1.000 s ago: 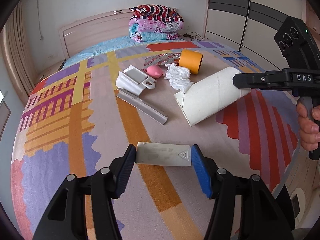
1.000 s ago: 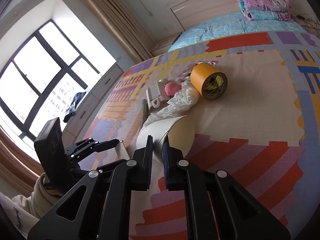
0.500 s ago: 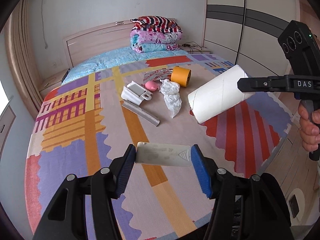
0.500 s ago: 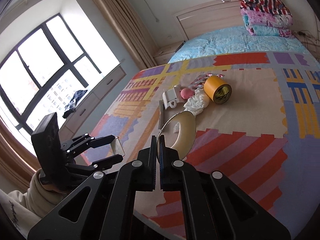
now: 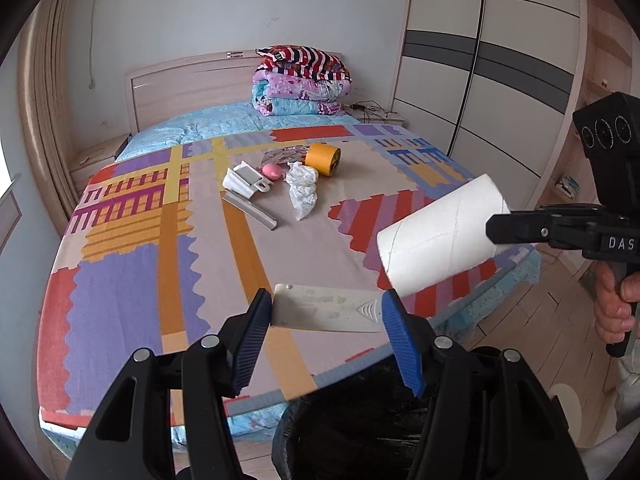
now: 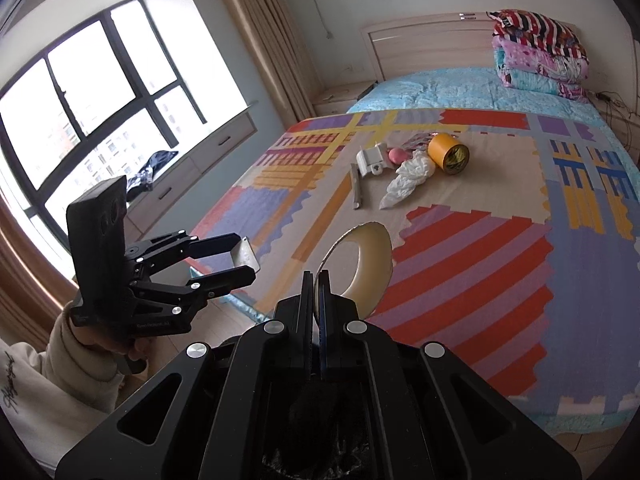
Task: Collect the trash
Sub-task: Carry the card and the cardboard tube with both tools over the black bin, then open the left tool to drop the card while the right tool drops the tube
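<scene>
My left gripper (image 5: 326,316) is shut on a flat white plastic packet (image 5: 326,313), held above the foot of the bed (image 5: 120,280) over a black trash bag (image 5: 352,428). It also shows in the right wrist view (image 6: 244,258). My right gripper (image 6: 317,292) is shut on the wall of a white cardboard tube (image 6: 366,264), held in the air off the bed's corner; the tube also shows in the left wrist view (image 5: 440,236). More trash lies mid-bed: a crumpled white bag (image 5: 302,188), an orange tape roll (image 5: 323,158), a white plastic piece (image 5: 244,180), a pink item (image 5: 272,171), a grey strip (image 5: 250,211).
Folded quilts (image 5: 300,84) are stacked at the headboard. A wardrobe (image 5: 480,60) stands to the right of the bed. A window with a bench (image 6: 100,120) is on the left side. Wooden floor (image 5: 520,320) lies beyond the bed's foot.
Both grippers have drawn back from the bed and risen with their loads. The tube left the bedspread and now hangs in the air. The black trash bag has come into view below.
</scene>
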Available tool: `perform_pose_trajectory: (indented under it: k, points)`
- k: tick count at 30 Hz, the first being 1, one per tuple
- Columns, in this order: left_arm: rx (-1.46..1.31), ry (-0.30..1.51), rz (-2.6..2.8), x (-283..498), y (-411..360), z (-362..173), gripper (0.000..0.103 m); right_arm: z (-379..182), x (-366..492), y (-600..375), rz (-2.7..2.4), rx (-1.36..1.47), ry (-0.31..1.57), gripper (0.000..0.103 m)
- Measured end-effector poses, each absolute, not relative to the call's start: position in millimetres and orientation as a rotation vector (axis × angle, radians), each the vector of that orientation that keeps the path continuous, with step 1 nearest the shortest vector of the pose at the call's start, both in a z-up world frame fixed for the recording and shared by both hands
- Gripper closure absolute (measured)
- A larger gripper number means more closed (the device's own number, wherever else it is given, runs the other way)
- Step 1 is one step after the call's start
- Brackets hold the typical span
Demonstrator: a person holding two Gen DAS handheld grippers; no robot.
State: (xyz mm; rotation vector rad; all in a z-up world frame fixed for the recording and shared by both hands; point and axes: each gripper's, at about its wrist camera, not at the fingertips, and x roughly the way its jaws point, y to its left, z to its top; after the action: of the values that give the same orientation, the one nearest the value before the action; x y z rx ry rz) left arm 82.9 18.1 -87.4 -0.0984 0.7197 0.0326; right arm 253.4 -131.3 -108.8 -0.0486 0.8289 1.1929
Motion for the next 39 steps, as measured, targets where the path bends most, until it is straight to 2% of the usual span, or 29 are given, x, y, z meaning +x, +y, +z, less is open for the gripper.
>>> perform_pose_trajectory:
  k: [13, 28, 39]
  points:
    - [-0.048, 0.767, -0.034, 51, -17, -109, 0.048, -142, 196, -145, 1.223, -0.155, 0.884, 0.1]
    - [-0.06, 1.031, -0.058, 53, -30, -229, 0.048, -249, 174, -126, 1.169, -0.267, 1.167, 0.1]
    - [-0.031, 1.175, -0.04, 52, -42, -283, 0.047, -298, 159, -106, 1.07, -0.45, 1.211, 0.1]
